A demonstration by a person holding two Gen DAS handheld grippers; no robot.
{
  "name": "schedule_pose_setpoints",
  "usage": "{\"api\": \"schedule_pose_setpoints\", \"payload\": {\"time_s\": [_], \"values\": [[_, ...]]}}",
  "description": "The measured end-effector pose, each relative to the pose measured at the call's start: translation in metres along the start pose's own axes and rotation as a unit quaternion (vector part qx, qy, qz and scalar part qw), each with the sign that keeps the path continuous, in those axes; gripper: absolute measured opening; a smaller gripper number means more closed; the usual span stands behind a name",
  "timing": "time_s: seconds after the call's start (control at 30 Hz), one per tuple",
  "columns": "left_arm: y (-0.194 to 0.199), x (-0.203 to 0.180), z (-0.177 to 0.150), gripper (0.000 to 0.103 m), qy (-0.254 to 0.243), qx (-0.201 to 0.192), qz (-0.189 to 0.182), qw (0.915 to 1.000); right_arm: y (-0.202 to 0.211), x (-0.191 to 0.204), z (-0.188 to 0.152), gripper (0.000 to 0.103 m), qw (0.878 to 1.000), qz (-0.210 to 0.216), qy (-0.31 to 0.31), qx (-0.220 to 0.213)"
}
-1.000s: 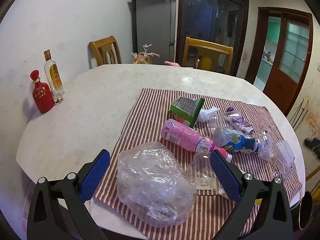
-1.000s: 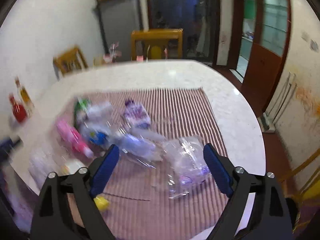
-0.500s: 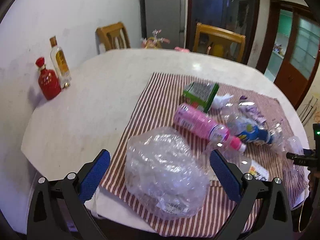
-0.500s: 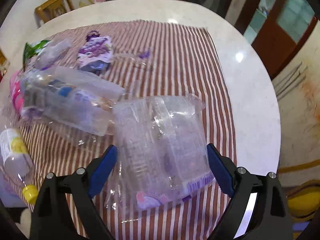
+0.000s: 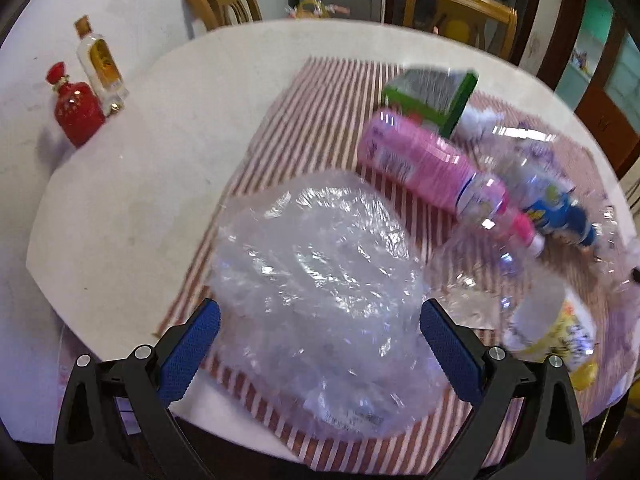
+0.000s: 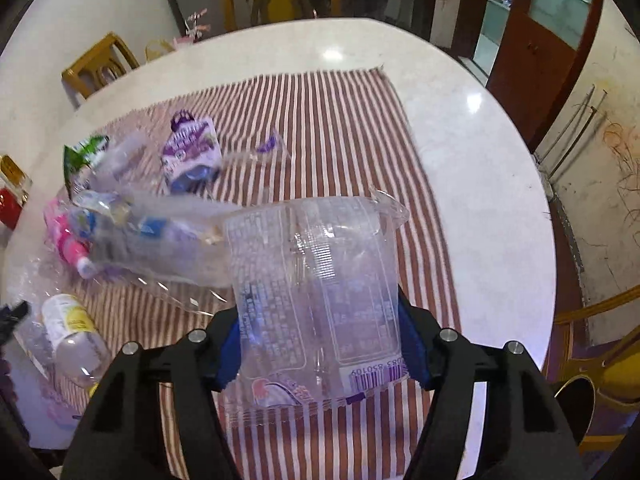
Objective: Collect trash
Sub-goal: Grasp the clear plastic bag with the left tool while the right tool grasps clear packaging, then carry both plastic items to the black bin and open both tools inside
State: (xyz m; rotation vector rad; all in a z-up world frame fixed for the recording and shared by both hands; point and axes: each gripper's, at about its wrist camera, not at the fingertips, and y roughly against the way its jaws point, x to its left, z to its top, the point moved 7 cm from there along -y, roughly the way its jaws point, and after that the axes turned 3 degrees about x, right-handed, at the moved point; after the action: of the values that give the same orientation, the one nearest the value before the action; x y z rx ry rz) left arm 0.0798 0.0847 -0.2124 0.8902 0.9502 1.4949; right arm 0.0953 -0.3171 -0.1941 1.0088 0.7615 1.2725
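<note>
White marble table [image 5: 120,184] carries a red-striped cloth [image 6: 344,128] strewn with trash. Left gripper [image 5: 319,322], released, straddles a crumpled clear plastic bag [image 5: 320,280]. Right gripper [image 6: 320,344] is closing on a clear printed plastic tray [image 6: 316,276], which may buckle and slip out.

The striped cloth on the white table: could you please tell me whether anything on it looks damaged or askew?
Yes. The pink plastic bottle lies on its side, as does the blue-labelled clear bottle. The clear plastic packaging tray between the closing right gripper jaws looks crumpled. The red-and-white striped cloth lies skewed on the white table.
</note>
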Motion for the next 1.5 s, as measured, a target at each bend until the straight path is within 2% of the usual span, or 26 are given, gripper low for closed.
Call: {"api": "schedule_pose_setpoints", "payload": {"time_s": [0.03,0.07,0.1,0.2,0.3,0.37,0.5,0.67,0.8,1.0,1.03,1.07,1.1,1.13,1.3,1.33,1.4,1.47,1.5], "values": [[-0.001,-0.001,0.0,0.095,0.007,-0.002,-0.017,0.9998,0.005,-0.001,-0.001,0.064,1.0,0.001,-0.001,-0.005],[0.002,-0.001,0.001,0.075,0.019,-0.012,-0.041,0.9989,0.008,0.0,0.002,0.064,1.0,0.002,-0.002,-0.008],[0.005,0.001,0.002,0.043,0.028,-0.016,-0.059,0.9977,0.011,0.001,0.003,0.065,1.0,0.003,-0.001,-0.011],[0.013,0.008,0.007,0.024,0.014,-0.031,-0.035,0.9988,0.018,0.001,0.009,0.065,1.0,0.006,0.001,-0.02],[0.035,0.022,0.014,0.024,0.027,-0.059,-0.034,0.9973,0.024,0.008,0.011,0.065,1.0,0.014,0.004,-0.028],[0.059,0.028,0.022,0.024,0.028,-0.093,-0.026,0.9949,0.03,0.014,0.011,0.065,0.999,0.022,0.009,-0.032],[0.094,0.021,0.034,0.024,0.01,-0.137,-0.031,0.99,0.034,0.029,0.014,0.065,0.998,0.035,0.017,-0.041],[0.126,-0.029,0.046,0.024,-0.044,-0.175,-0.077,0.9806,0.035,0.03,0.011,0.065,0.998,0.042,0.008,-0.043],[0.142,-0.093,0.053,0.024,-0.117,-0.189,-0.128,0.9665,0.053,0.009,0.007,0.065,0.997,0.039,-0.022,-0.064],[0.154,-0.205,0.05,0.024,-0.23,-0.201,-0.206,0.9296,0.085,-0.06,-0.017,0.065,0.99,0.014,-0.103,-0.093],[0.157,-0.23,0.047,0.024,-0.252,-0.201,-0.226,0.9193,0.088,-0.07,-0.022,0.065,0.989,0.009,-0.114,-0.096],[0.159,-0.244,0.045,0.024,-0.264,-0.2,-0.237,0.9135,0.094,-0.087,-0.03,0.065,0.986,-0.001,-0.133,-0.099],[0.162,-0.267,0.04,0.024,-0.285,-0.198,-0.254,0.9028,0.1,-0.105,-0.038,0.065,0.983,-0.011,-0.152,-0.103],[0.164,-0.28,0.036,0.024,-0.297,-0.197,-0.263,0.8964,0.104,-0.117,-0.045,0.065,0.98,-0.018,-0.166,-0.106],[0.171,-0.363,-0.001,0.024,-0.373,-0.176,-0.322,0.8525,0.124,-0.218,-0.107,0.065,0.949,-0.087,-0.283,-0.111],[0.173,-0.381,-0.011,0.024,-0.389,-0.172,-0.334,0.8411,0.125,-0.233,-0.12,0.065,0.942,-0.1,-0.301,-0.108],[0.178,-0.412,-0.029,0.024,-0.421,-0.165,-0.351,0.8201,0.124,-0.275,-0.156,0.065,0.922,-0.139,-0.348,-0.095],[0.179,-0.437,-0.048,0.024,-0.445,-0.158,-0.362,0.8035,0.117,-0.312,-0.194,0.065,0.9,-0.176,-0.393,-0.074],[0.177,-0.447,-0.054,0.024,-0.454,-0.154,-0.365,0.7979,0.11,-0.323,-0.208,0.065,0.891,-0.184,-0.411,-0.064]]}}
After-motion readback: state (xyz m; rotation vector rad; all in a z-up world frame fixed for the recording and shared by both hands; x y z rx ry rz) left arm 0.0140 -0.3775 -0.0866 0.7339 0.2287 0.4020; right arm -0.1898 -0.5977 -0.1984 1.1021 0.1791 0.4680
